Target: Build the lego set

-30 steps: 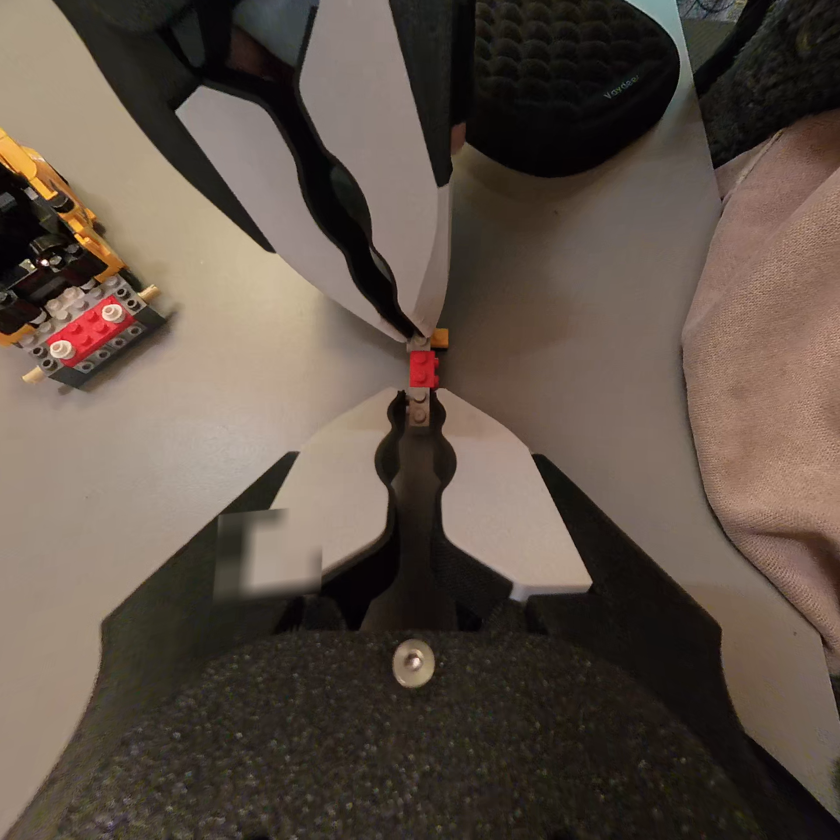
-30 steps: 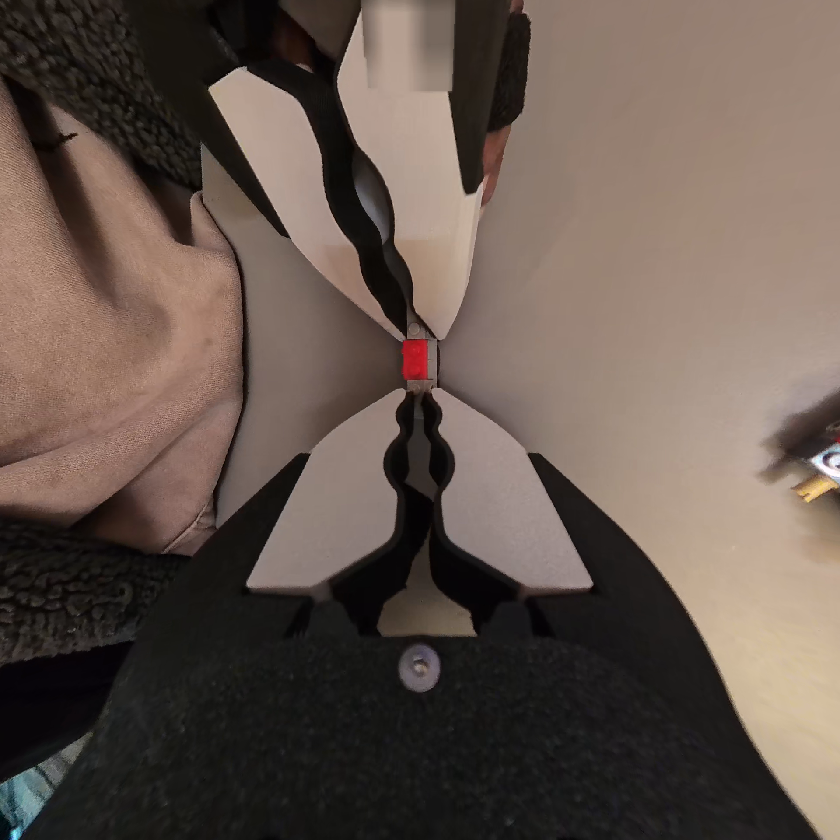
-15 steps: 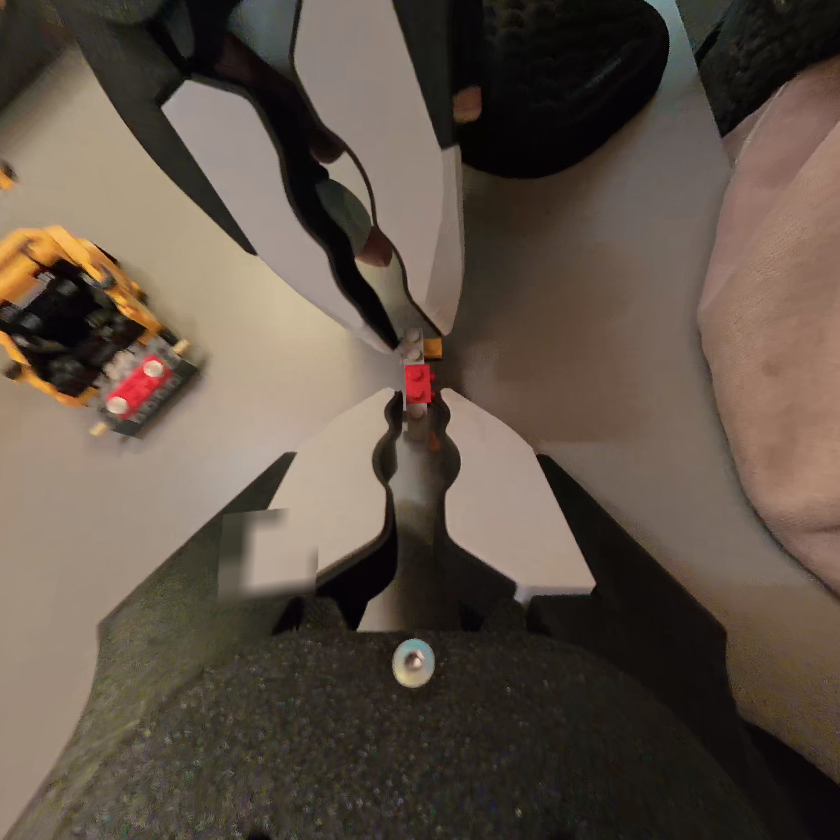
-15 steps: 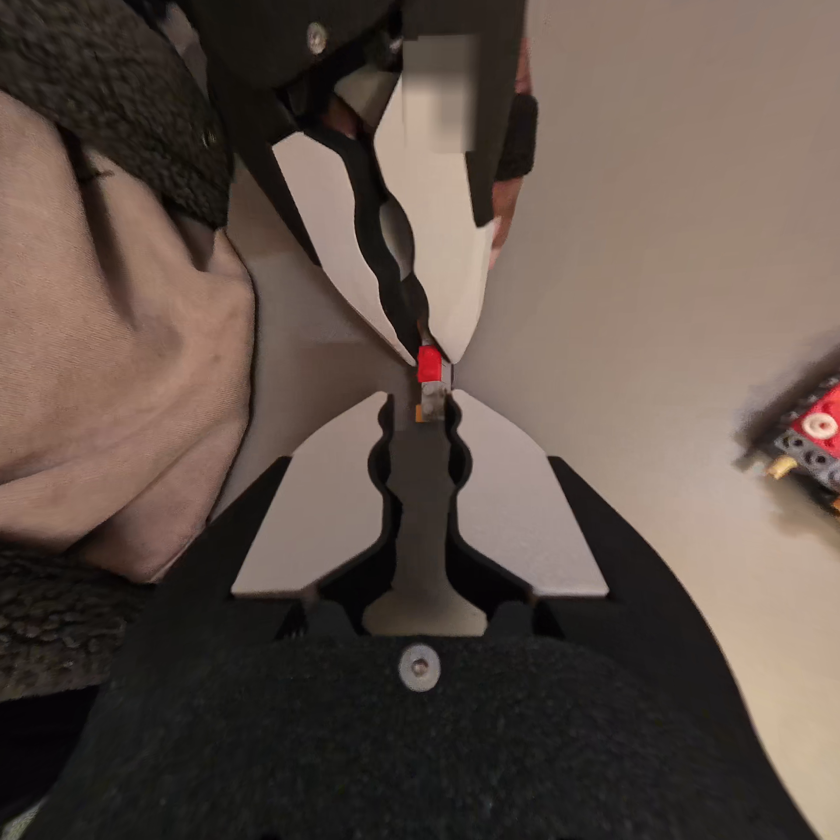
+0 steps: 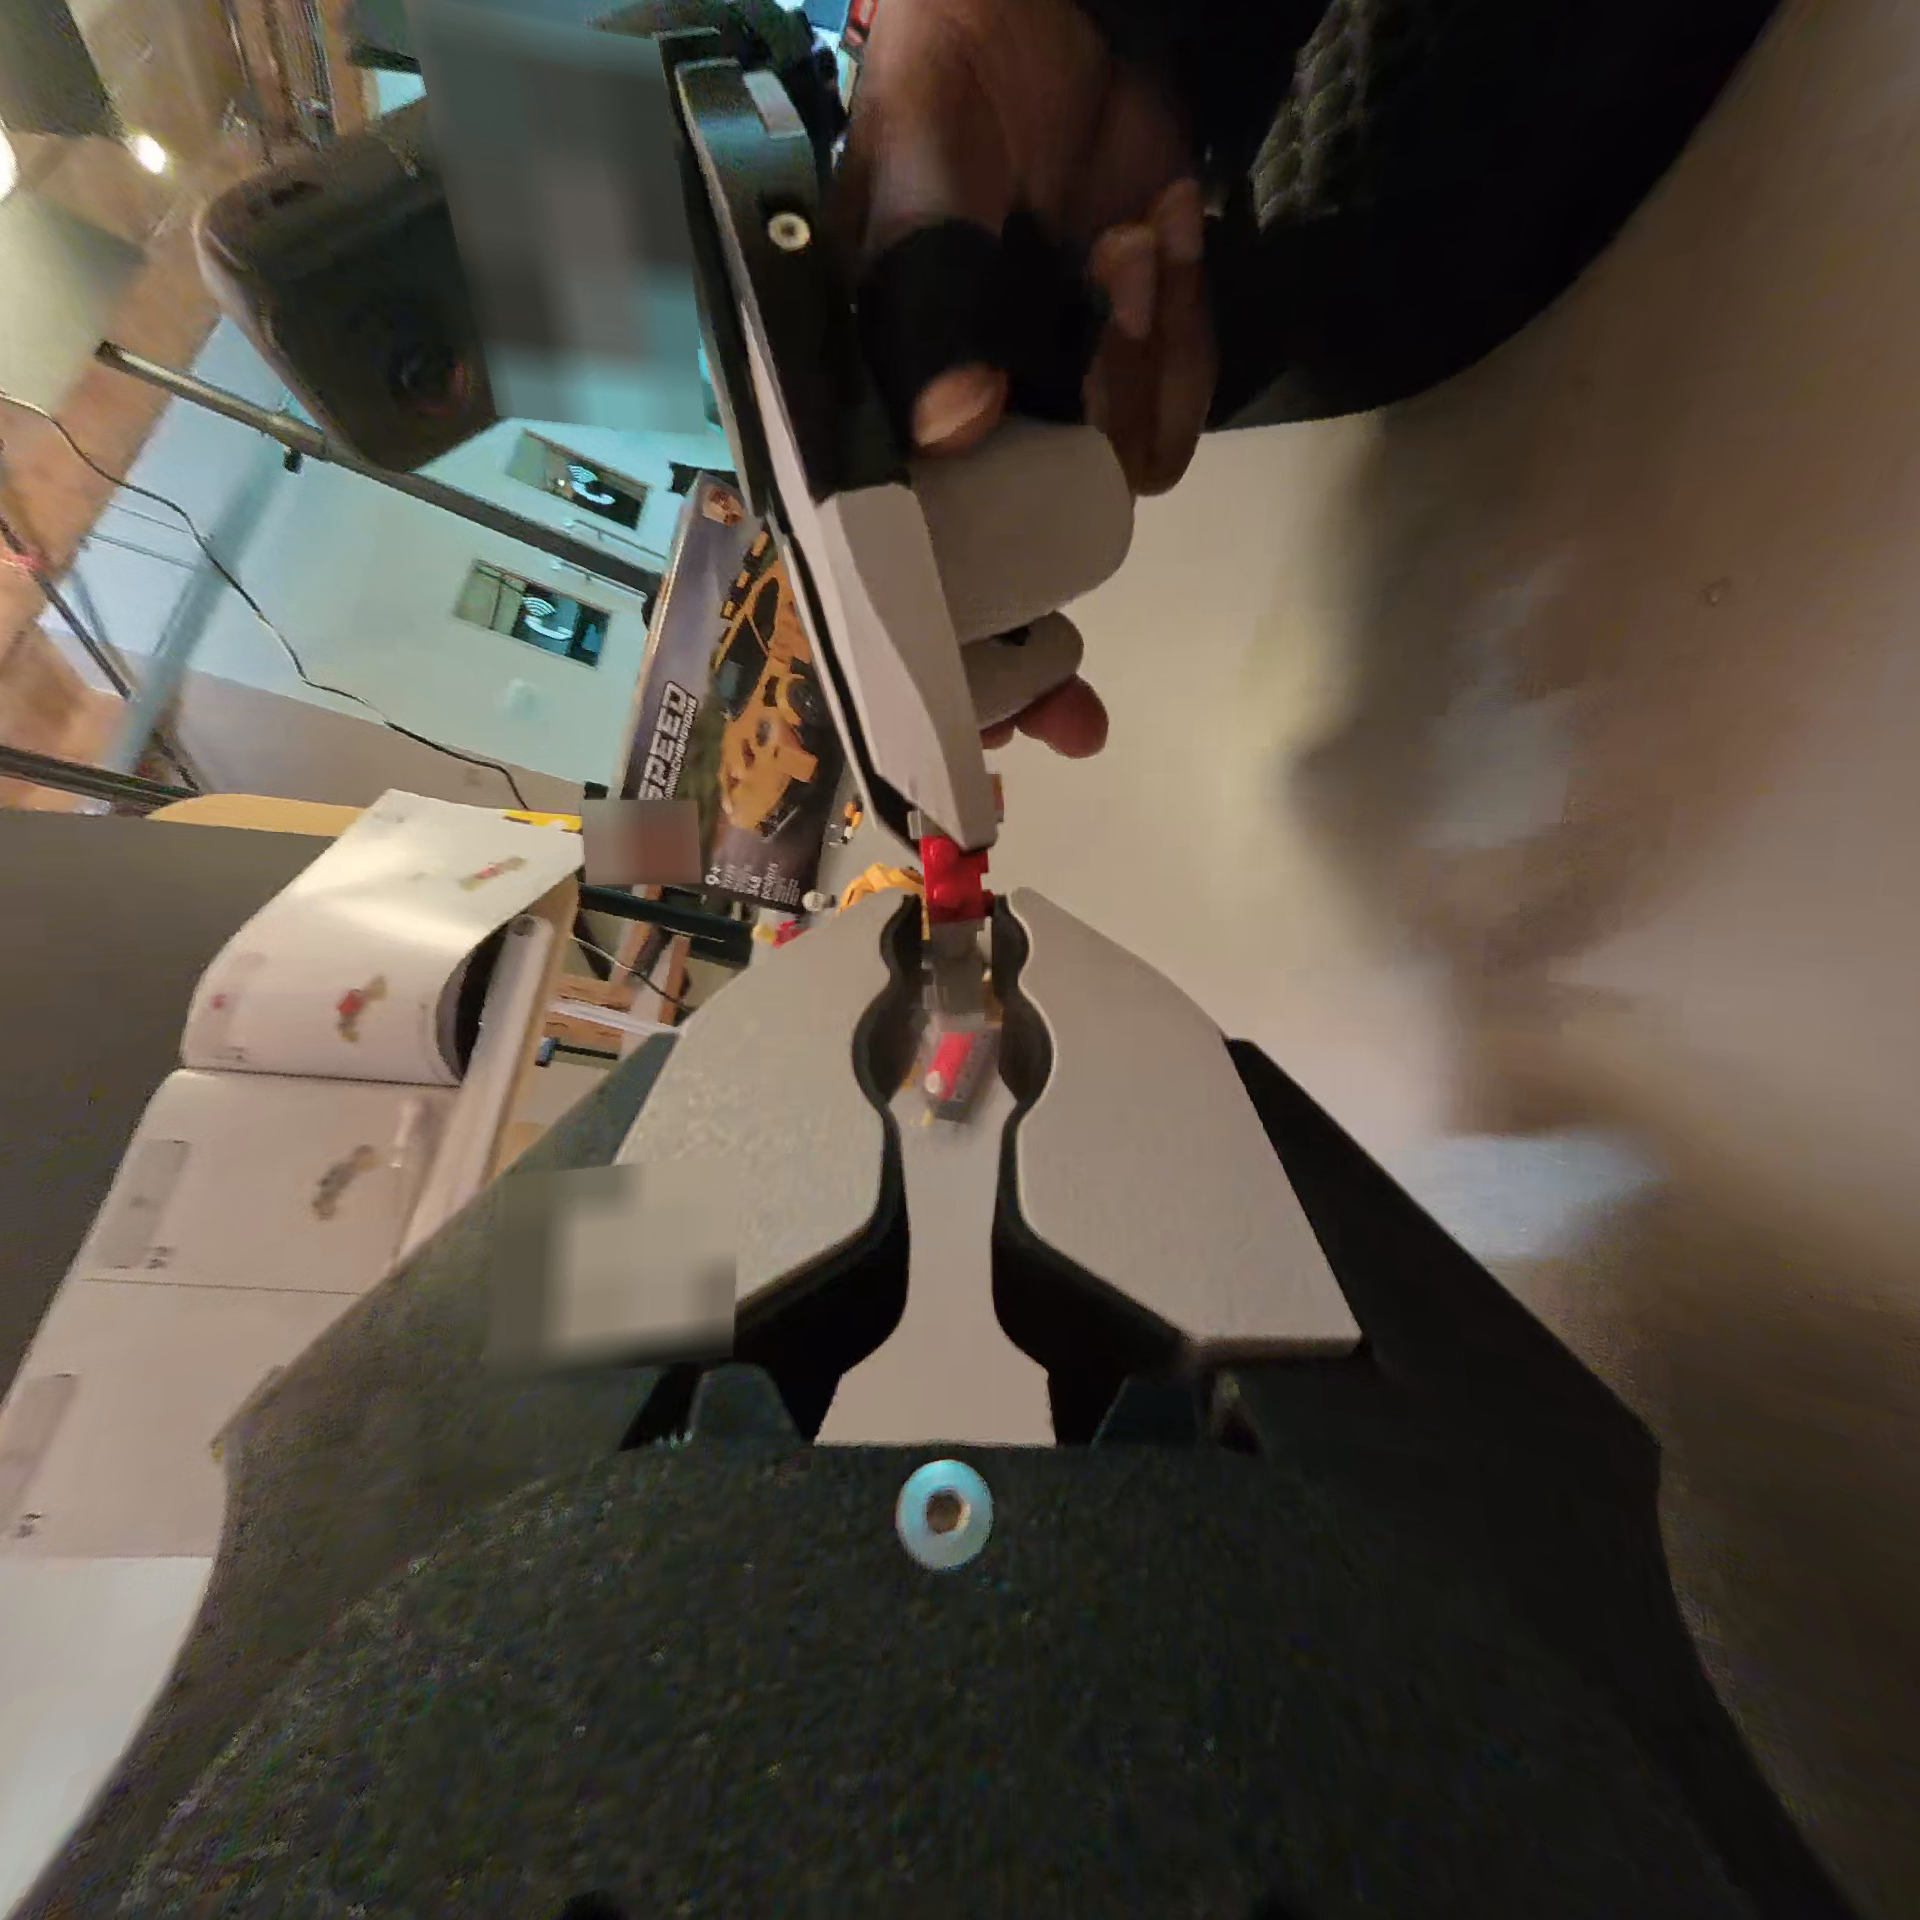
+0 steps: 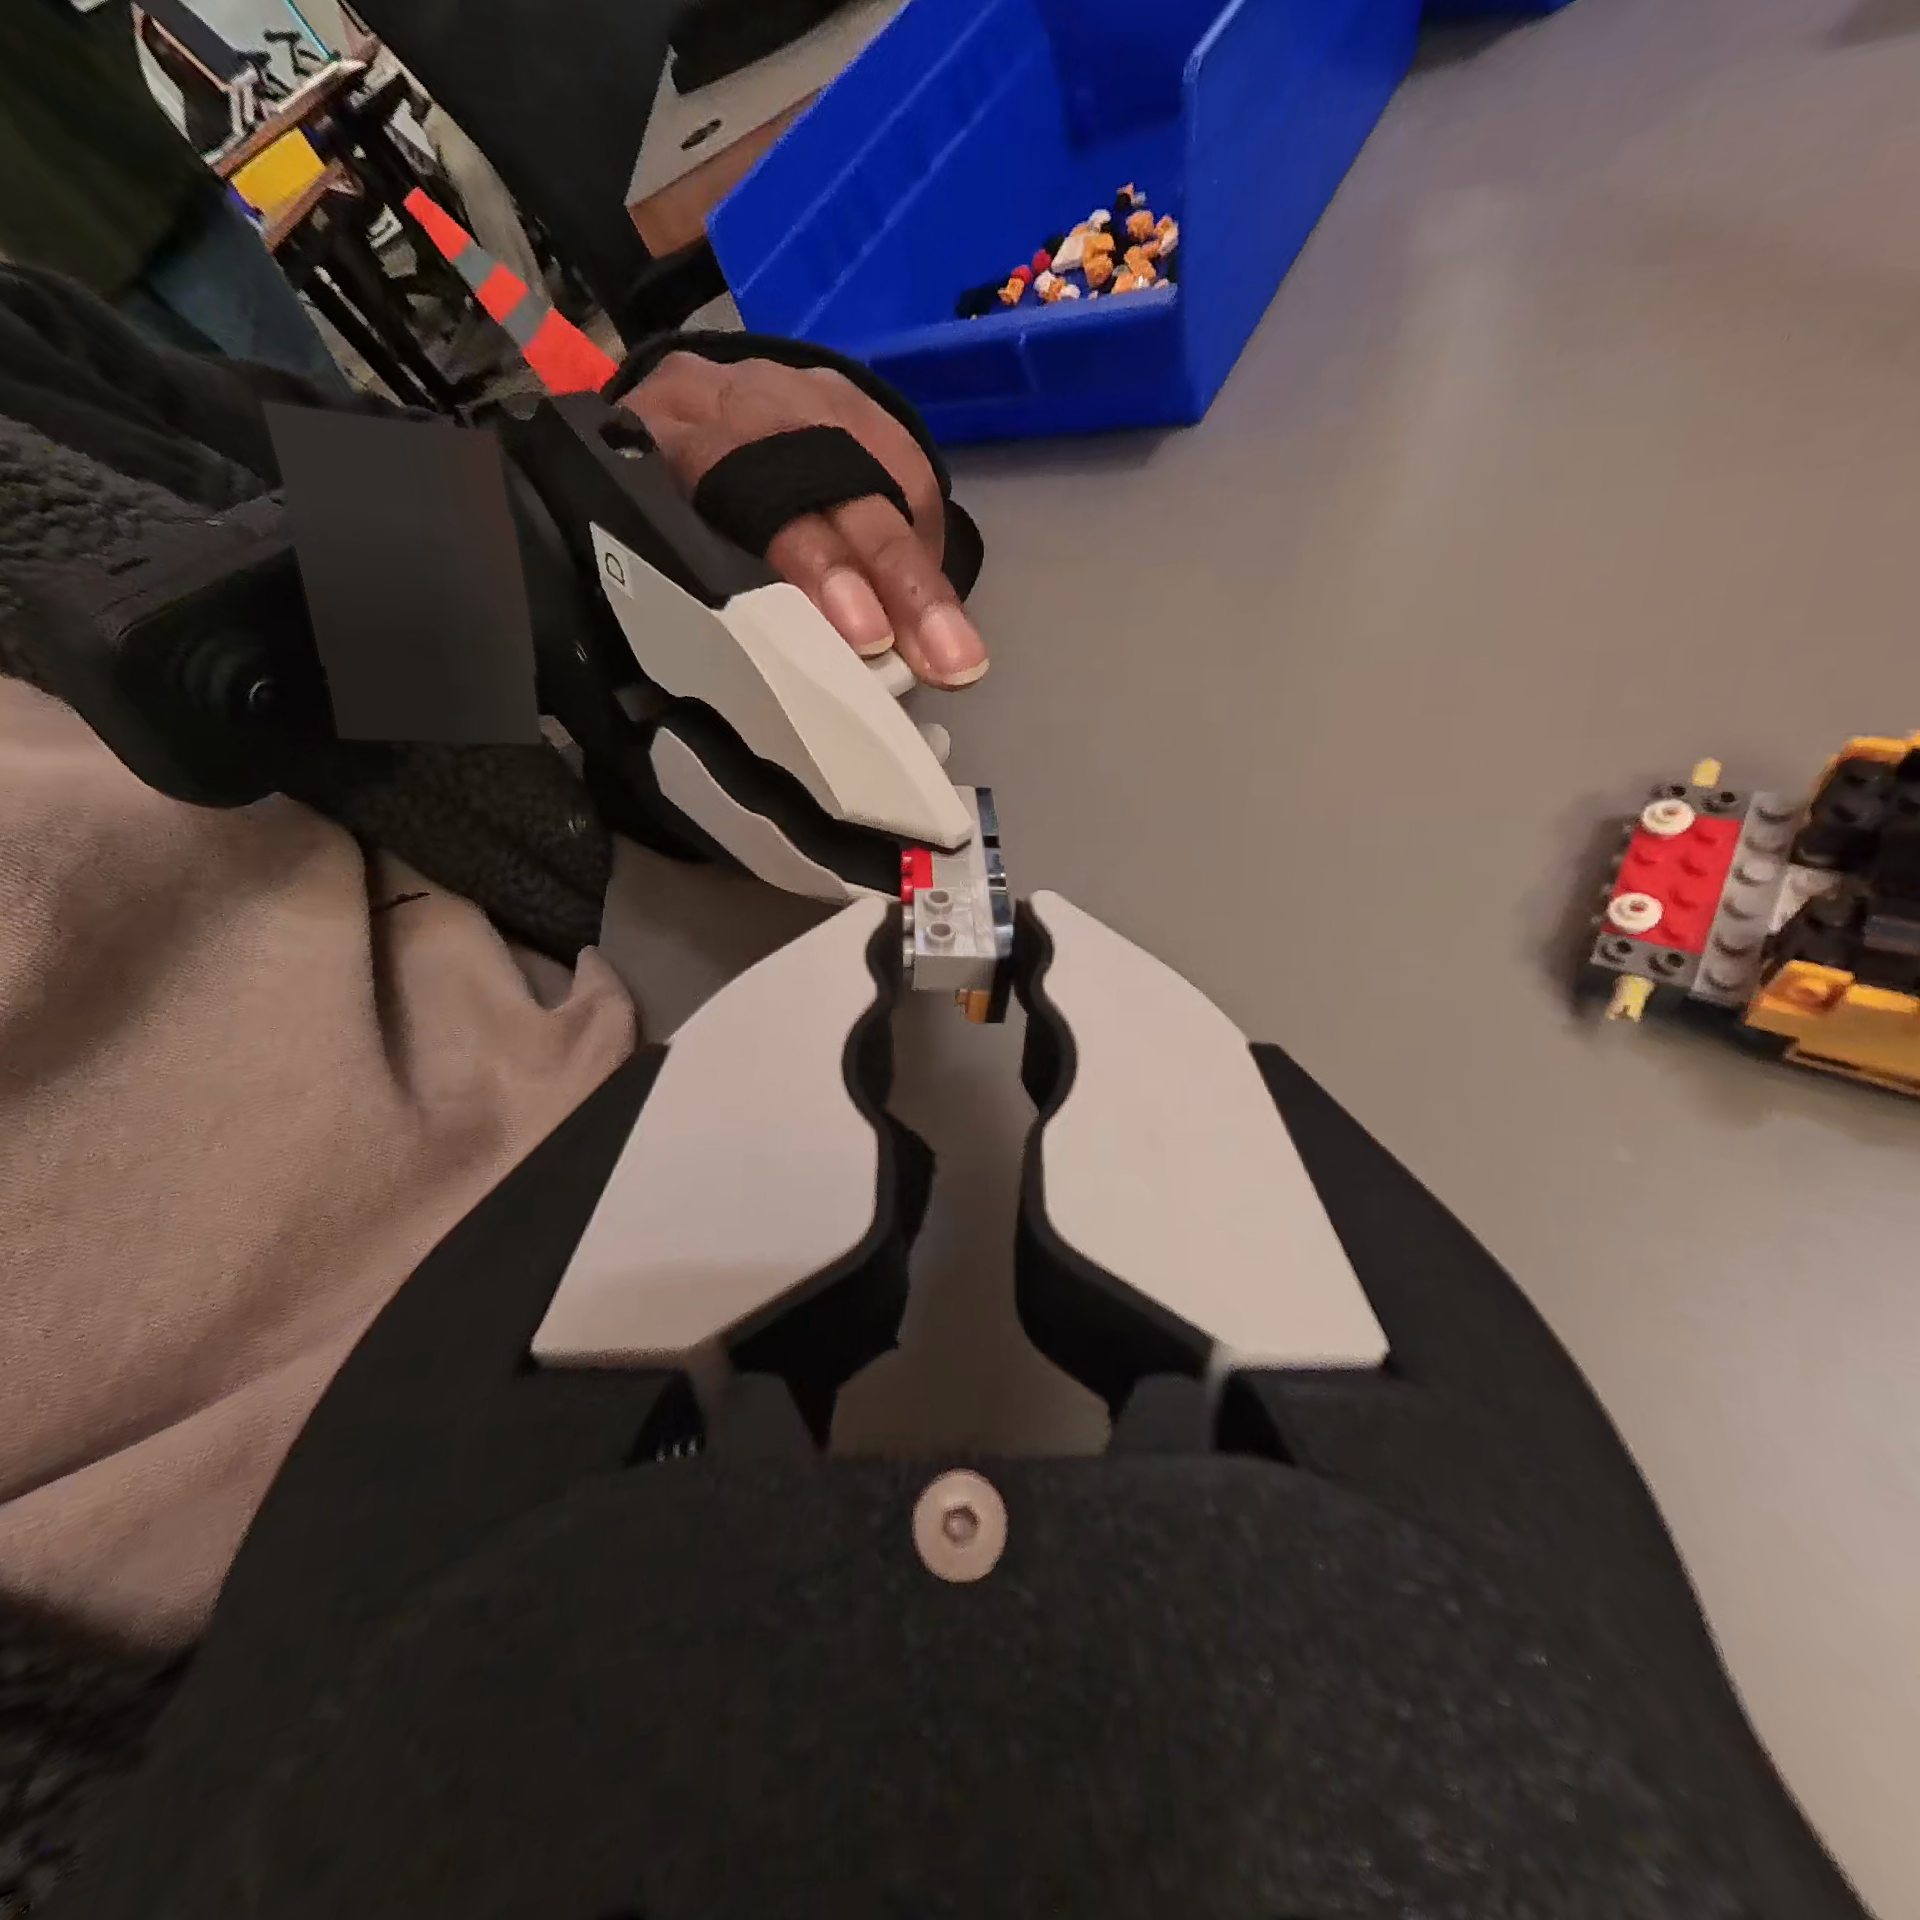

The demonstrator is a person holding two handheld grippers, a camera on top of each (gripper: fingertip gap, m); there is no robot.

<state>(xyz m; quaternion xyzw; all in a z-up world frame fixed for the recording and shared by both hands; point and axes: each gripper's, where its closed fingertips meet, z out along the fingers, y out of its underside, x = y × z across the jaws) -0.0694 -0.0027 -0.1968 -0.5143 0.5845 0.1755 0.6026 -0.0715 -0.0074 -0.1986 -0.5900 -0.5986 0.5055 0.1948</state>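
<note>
- A grey table (image 6: pixel 1455 623) is filling the right side of the right wrist view, and a person's beige garment (image 6: pixel 260 1039) is lying across the left side.
- A blue bin (image 6: pixel 1039 156) is sitting at the top centre of that view, holding a small heap of loose bricks (image 6: pixel 1091 255).
- A printed Lego box (image 5: pixel 727 707) is standing left of centre in the left wrist view, with an open instruction booklet (image 5: pixel 312 1039) lying at the left edge.
- A partly built yellow and black Lego car (image 6: pixel 1766 914), with a red plate on its grey end, is resting on the table at the right edge, well apart from both grippers.
- The right gripper (image 6: pixel 956 914) is sitting at centre frame, its fingers pinching the small grey, red and black Lego sub-assembly (image 6: pixel 956 925) at one end.
- The left gripper (image 5: pixel 956 914) is meeting it tip to tip, pinching the red end of the same piece; its own fingertips are gripping the brick stack from either side.
- A strapped hand (image 6: pixel 831 499) is holding the left gripper's handle, upper left of centre.
</note>
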